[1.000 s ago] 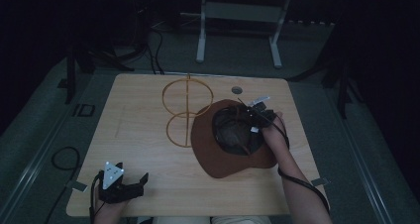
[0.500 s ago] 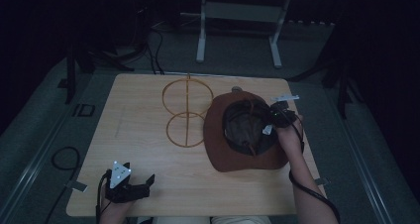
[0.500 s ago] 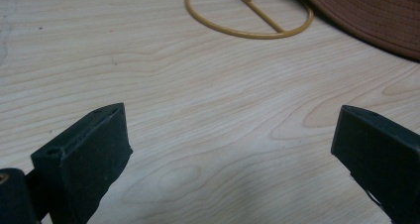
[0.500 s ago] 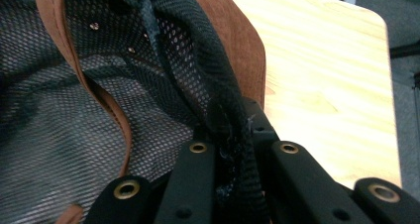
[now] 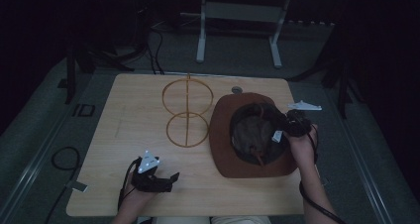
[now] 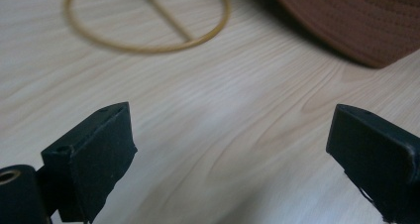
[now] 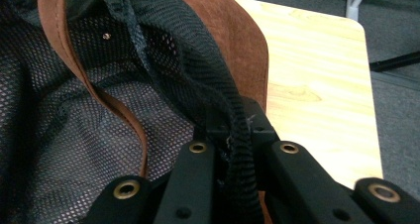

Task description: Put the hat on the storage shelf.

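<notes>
From the high view, a brown hat point(image 5: 250, 137) lies upside down on the right half of the pale wooden tabletop point(image 5: 129, 105), its dark mesh lining facing up and its brim spread around it. The right tool point(image 5: 285, 130) sits at the hat's right edge, gripped by the person's right hand point(image 5: 302, 144), with its tip over the inner rim of the crown. Just left of the hat stands a gold wire stand point(image 5: 187, 112) — two rings joined by a straight rod — with the lower ring close beside the brim. The left tool point(image 5: 171, 179) rests low near the front edge of the tabletop, well apart from the hat, its jaws spread and nothing between them; a grey three-cornered plate tops it.

In the left gripper view, the left tool point(image 6: 233, 149) has its two black jaws standing wide apart over bare wood. Beyond them lies a ring of the wire stand point(image 6: 148, 48), and the brown hat's brim point(image 6: 356, 21) fills the upper right corner.

In the right gripper view, the right tool point(image 7: 237, 135) is clamped tight on a strip of the hat's black mesh lining point(image 7: 218, 92) — the band runs straight down between the closed jaws. The brown suede edge of the hat point(image 7: 237, 50) curves behind it, and the tabletop point(image 7: 317, 70) shows to the right.
</notes>
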